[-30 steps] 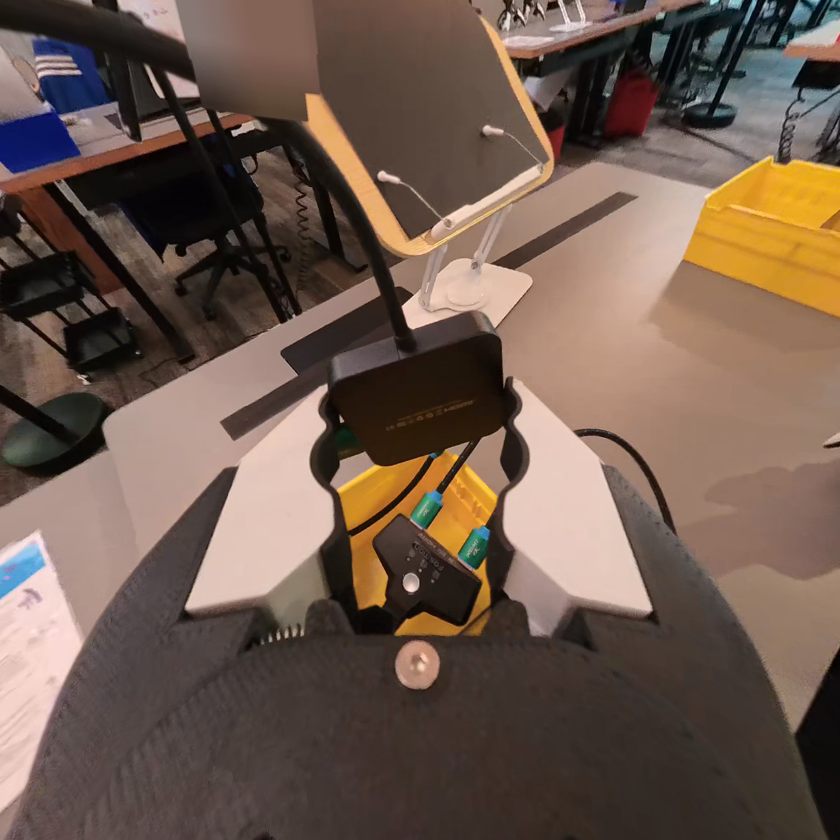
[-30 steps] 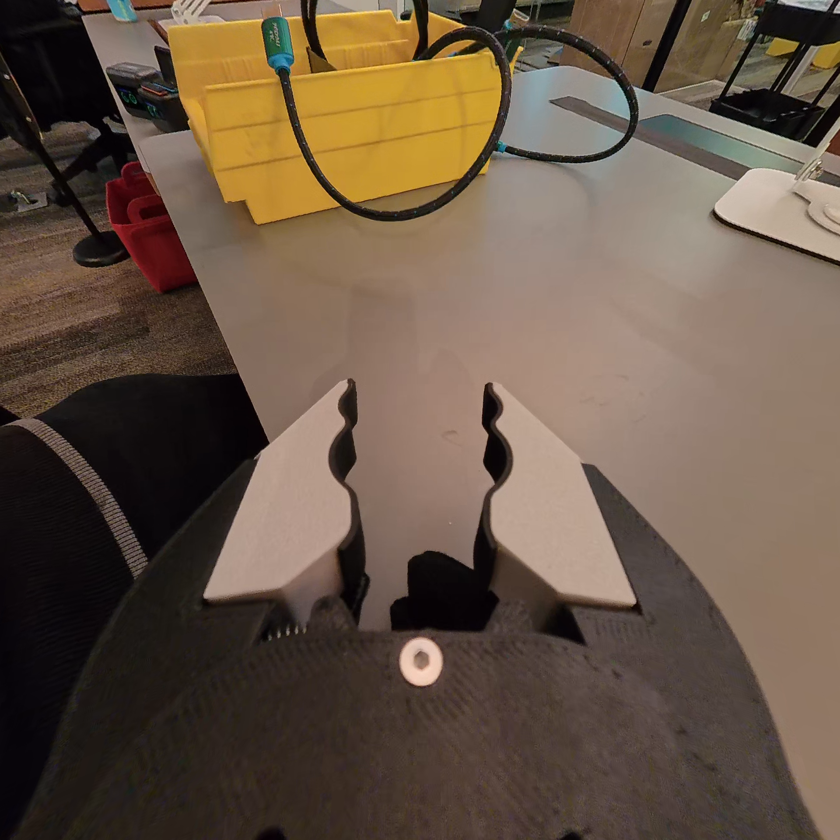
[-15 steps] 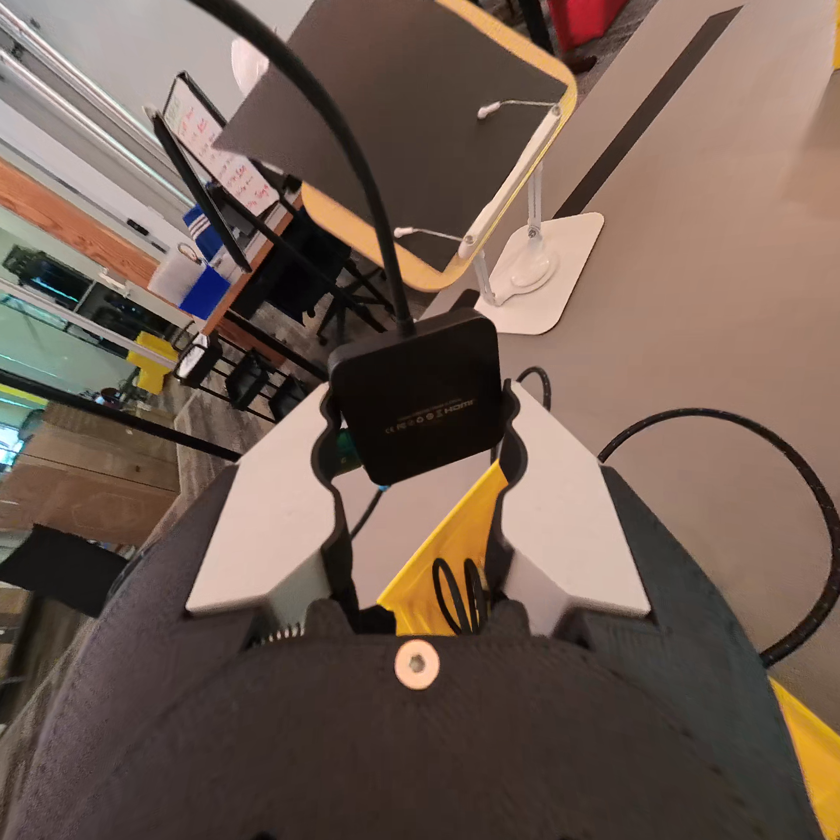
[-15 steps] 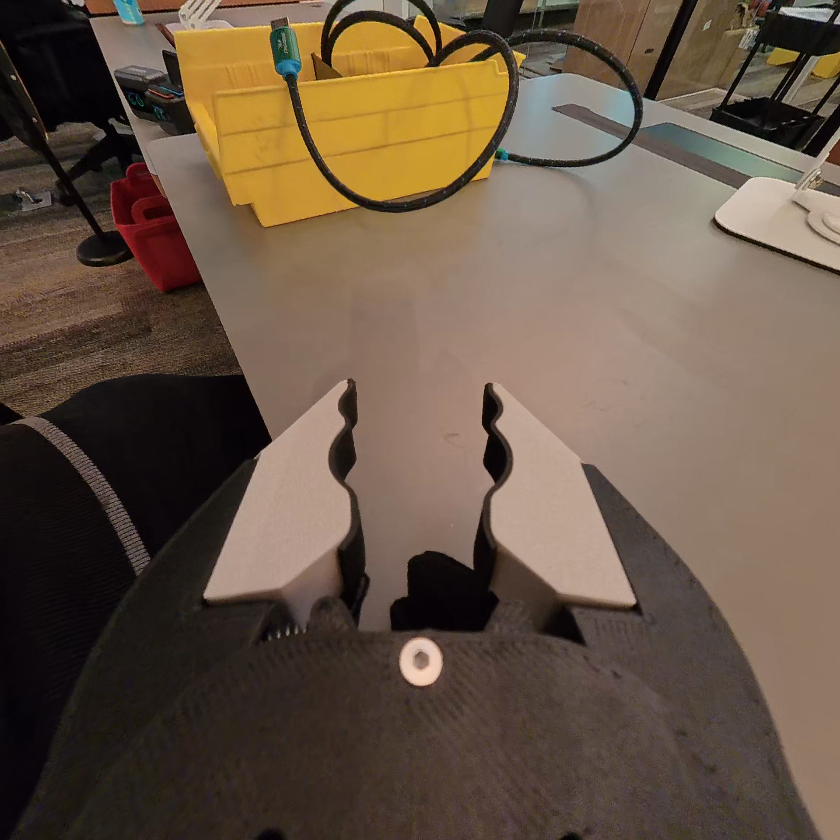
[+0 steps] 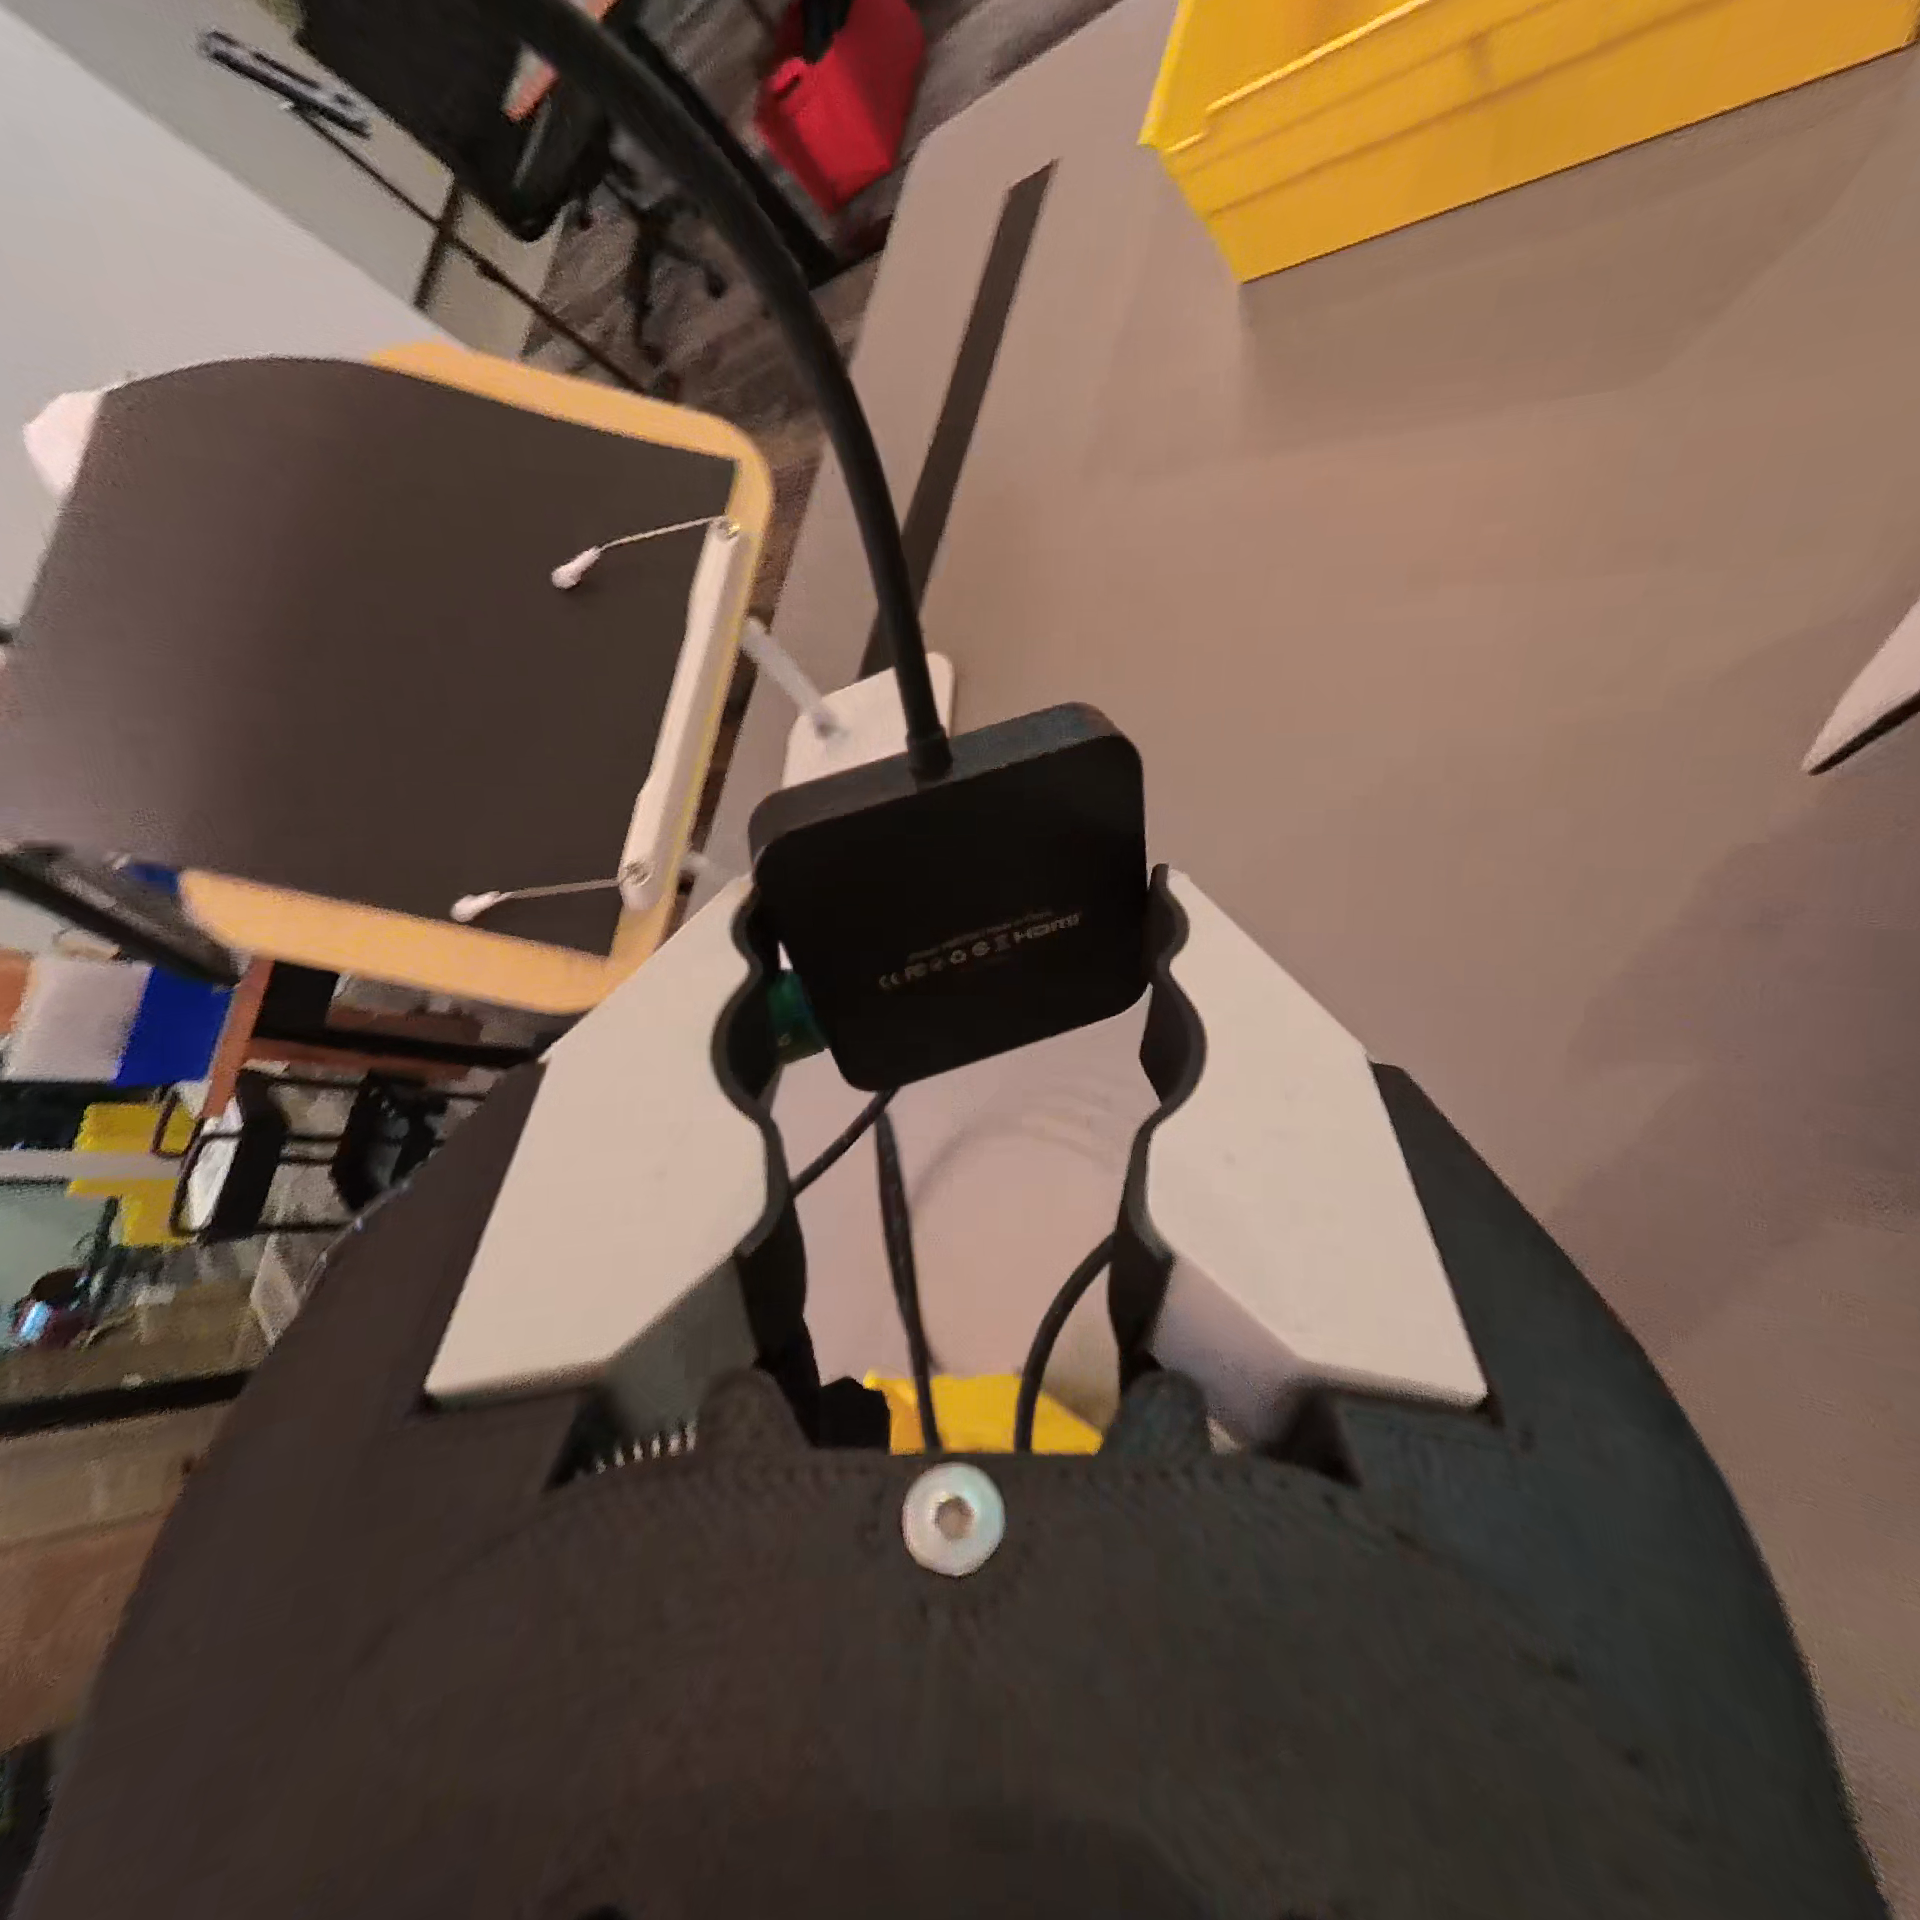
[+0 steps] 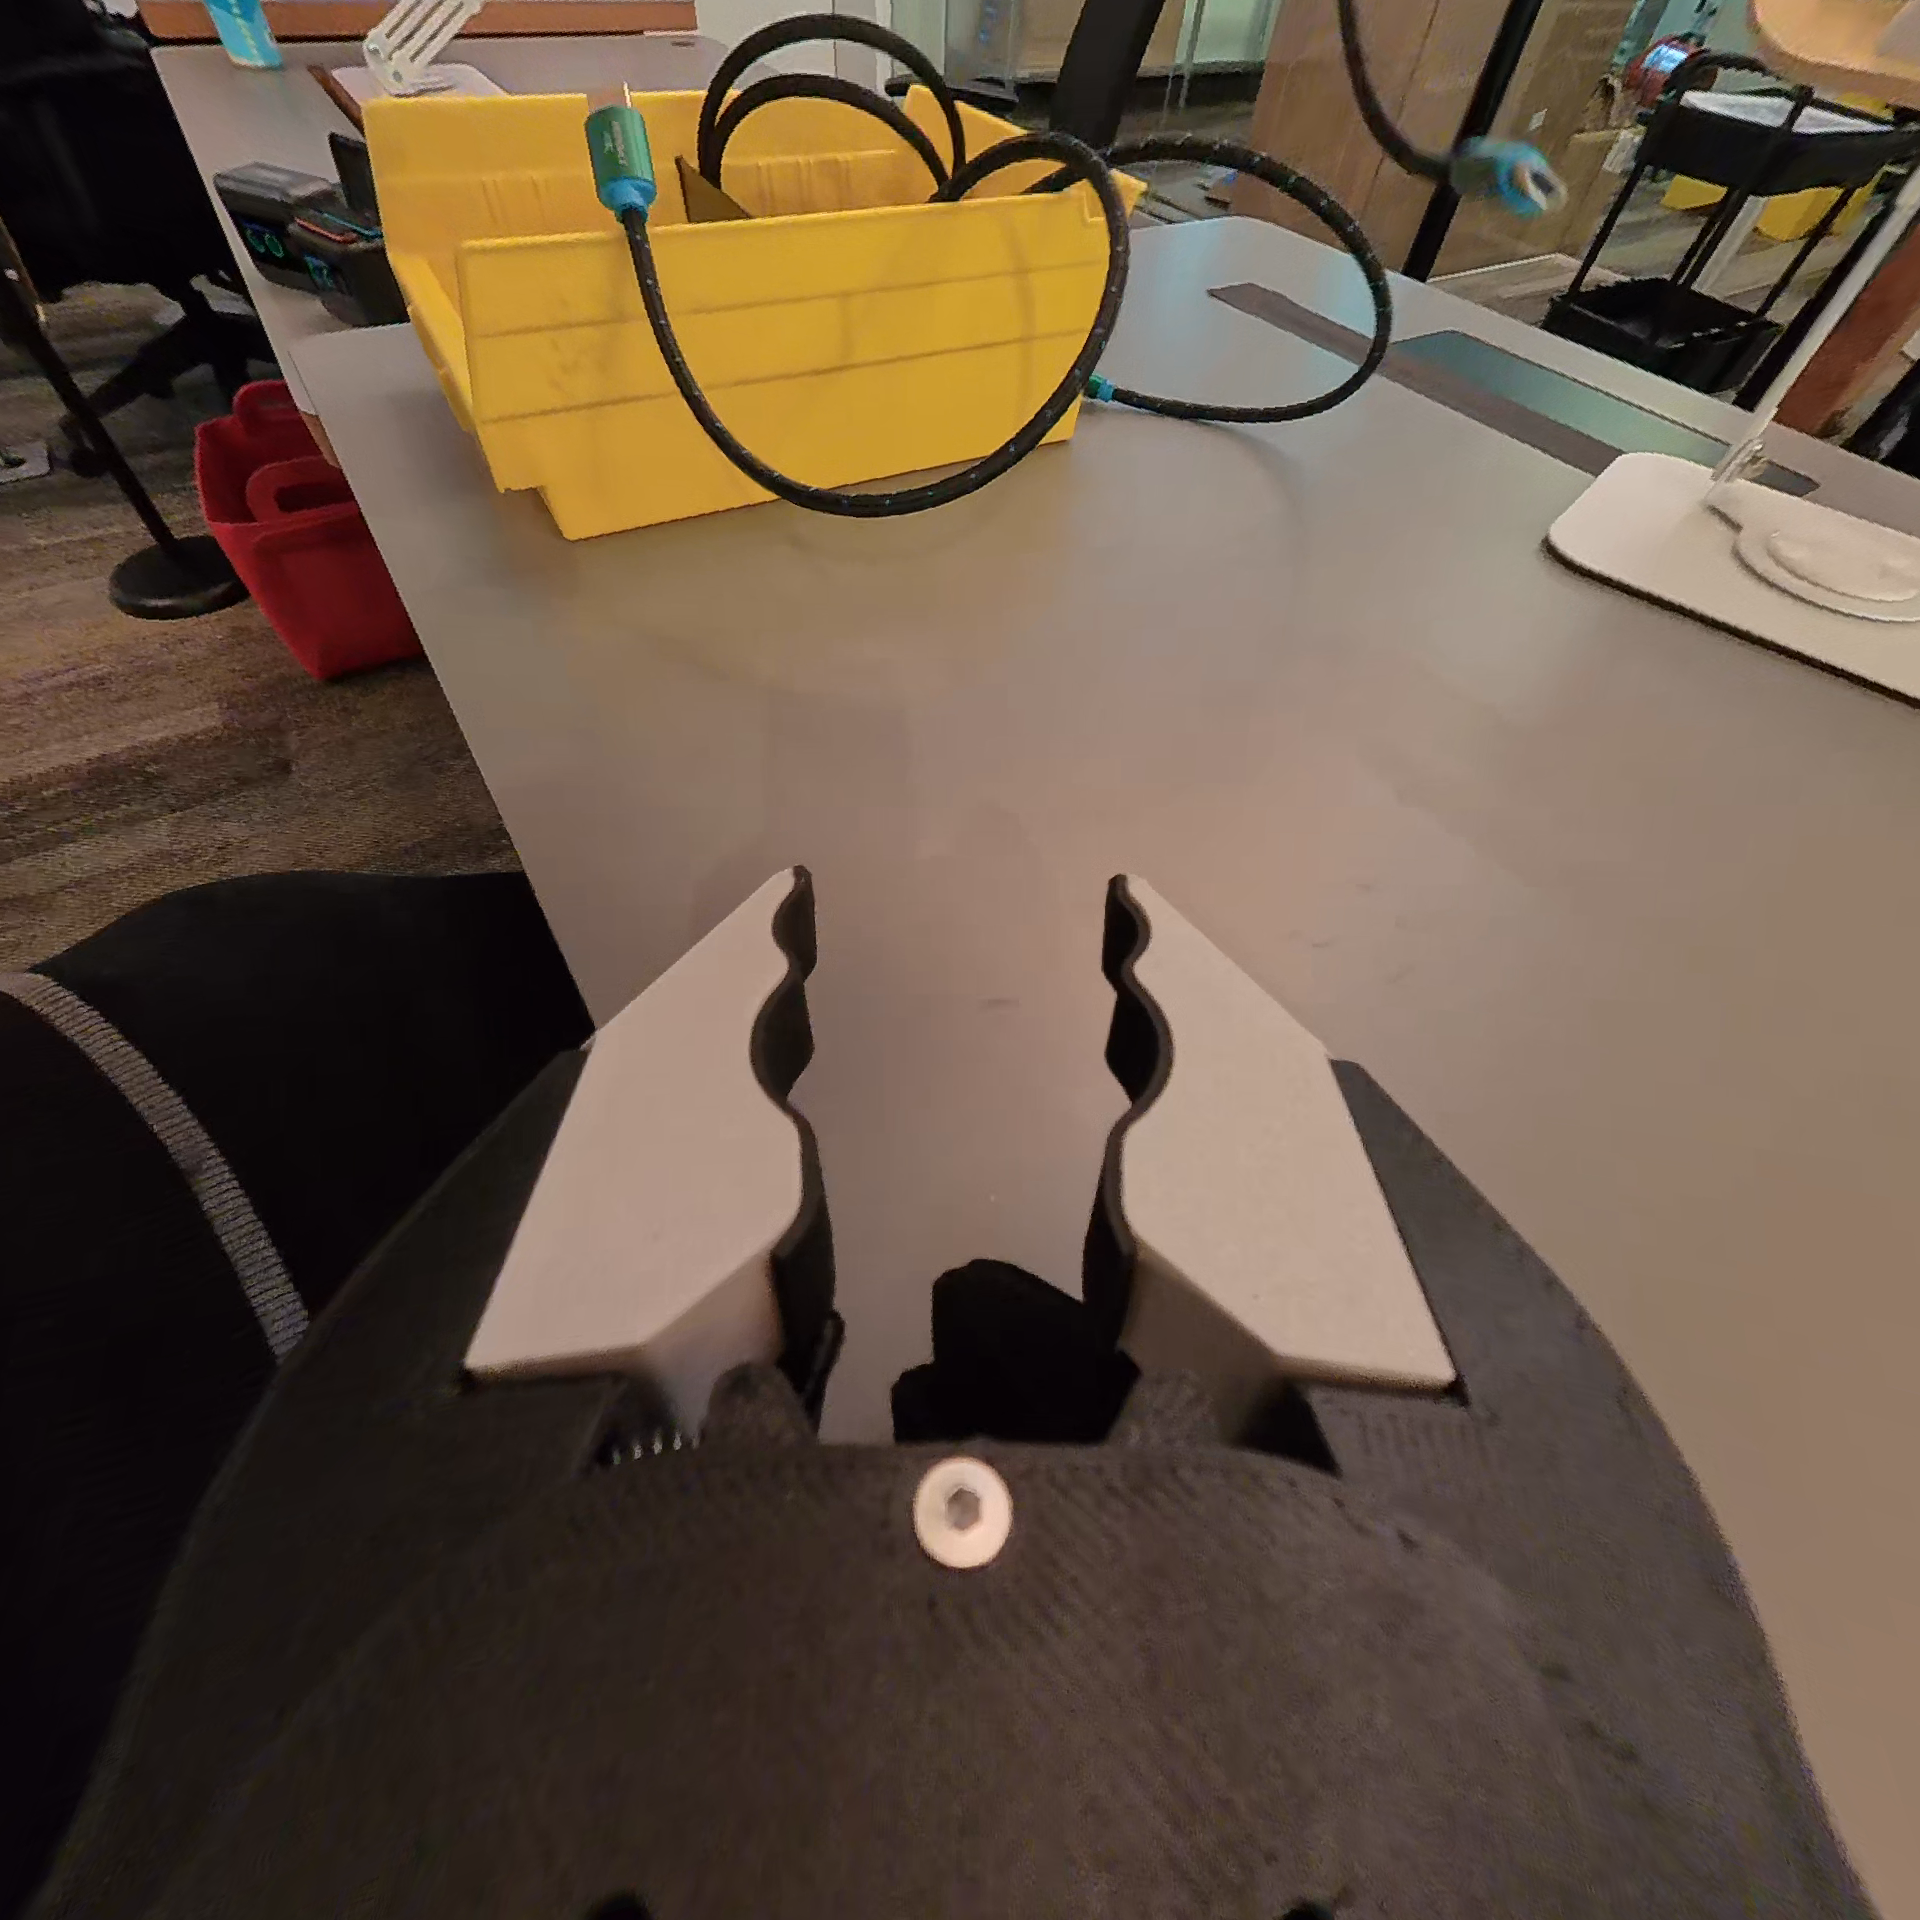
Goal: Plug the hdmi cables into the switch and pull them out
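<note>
My left gripper (image 5: 953, 894) is shut on a flat black HDMI switch (image 5: 951, 935) and holds it in the air above the grey table (image 5: 1455, 727). The switch's thick black lead (image 5: 831, 364) runs up and away. A green plug (image 5: 790, 1023) sits at its left side, and thin cables (image 5: 904, 1247) hang below it. My right gripper (image 6: 956, 894) is open and empty, low over the table's near edge. Braided HDMI cables (image 6: 1039, 436) spill from a yellow bin (image 6: 779, 343), with one green-blue plug (image 6: 618, 156) standing up. Another plug (image 6: 1507, 177) hangs blurred in the air at the upper right.
A board on a white stand (image 5: 364, 623) stands left of the switch; its white base (image 6: 1745, 561) is at the right in the right wrist view. A second yellow bin (image 5: 1455, 104) sits far off. A red bin (image 6: 301, 530) is on the floor. A person's dark sleeve (image 6: 156, 1091) is at the left.
My left gripper has swung and tilted with the switch, away from over the yellow bin, trailing its cables. A hanging plug has come into the right wrist view. The right gripper has barely moved.
</note>
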The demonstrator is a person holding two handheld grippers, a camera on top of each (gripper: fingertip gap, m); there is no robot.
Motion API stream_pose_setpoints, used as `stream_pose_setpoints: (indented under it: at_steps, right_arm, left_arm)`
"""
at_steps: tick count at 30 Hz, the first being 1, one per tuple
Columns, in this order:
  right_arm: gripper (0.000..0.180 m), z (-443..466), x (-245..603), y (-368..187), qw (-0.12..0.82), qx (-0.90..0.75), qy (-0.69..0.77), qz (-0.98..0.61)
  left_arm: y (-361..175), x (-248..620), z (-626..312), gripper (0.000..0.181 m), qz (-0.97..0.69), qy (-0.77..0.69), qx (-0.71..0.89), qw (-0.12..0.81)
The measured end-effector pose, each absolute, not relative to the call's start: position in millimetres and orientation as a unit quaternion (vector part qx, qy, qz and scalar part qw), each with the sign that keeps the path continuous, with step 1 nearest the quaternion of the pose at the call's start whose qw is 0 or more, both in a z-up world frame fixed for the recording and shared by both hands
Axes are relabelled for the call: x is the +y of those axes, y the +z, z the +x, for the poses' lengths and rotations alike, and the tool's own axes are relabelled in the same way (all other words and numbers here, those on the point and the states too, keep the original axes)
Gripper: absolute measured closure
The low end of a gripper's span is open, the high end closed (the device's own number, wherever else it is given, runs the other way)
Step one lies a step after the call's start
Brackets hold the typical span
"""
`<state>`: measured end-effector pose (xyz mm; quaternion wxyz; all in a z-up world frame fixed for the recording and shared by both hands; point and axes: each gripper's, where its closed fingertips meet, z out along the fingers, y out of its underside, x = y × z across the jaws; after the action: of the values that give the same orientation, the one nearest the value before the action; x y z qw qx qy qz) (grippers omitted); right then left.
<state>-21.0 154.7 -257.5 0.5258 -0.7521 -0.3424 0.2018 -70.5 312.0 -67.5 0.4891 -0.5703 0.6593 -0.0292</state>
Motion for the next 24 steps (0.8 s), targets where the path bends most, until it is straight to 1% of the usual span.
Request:
stream_pose_setpoints:
  at_steps: [1, 8, 13, 17, 21, 24]
  right_arm:
    - [0.126, -18.9, 156.1, -256.0, 0.529, -0.339, 0.199, -0.752]
    - [0.126, 4.1, 168.9, -241.5, 0.558, -0.288, 0.195, -0.754]
    - [0.128, 32.1, 179.4, -217.9, 0.586, -0.190, 0.268, -0.741]
    - [0.131, 58.8, 186.5, -197.6, 0.606, -0.137, 0.299, -0.725]
    - [0.132, 66.2, 193.4, -192.3, 0.597, -0.134, 0.300, -0.732]
    - [0.132, 60.5, 201.5, -210.2, 0.549, -0.143, 0.310, -0.763]
  left_arm:
    - [-74.6, 309.3, -59.5, 0.112, -0.567, -0.033, 0.668, 0.481]
    - [-142.7, 281.2, 0.8, 0.112, -0.544, -0.036, 0.729, 0.414]
    - [-184.9, 252.9, 33.1, 0.113, -0.546, -0.084, 0.737, 0.390]
    - [-209.7, 241.4, 48.5, 0.113, -0.540, -0.076, 0.743, 0.388]
    - [-227.0, 229.7, 59.8, 0.113, -0.519, -0.054, 0.761, 0.386]
    - [-235.5, 217.9, 67.9, 0.113, -0.489, -0.039, 0.784, 0.380]
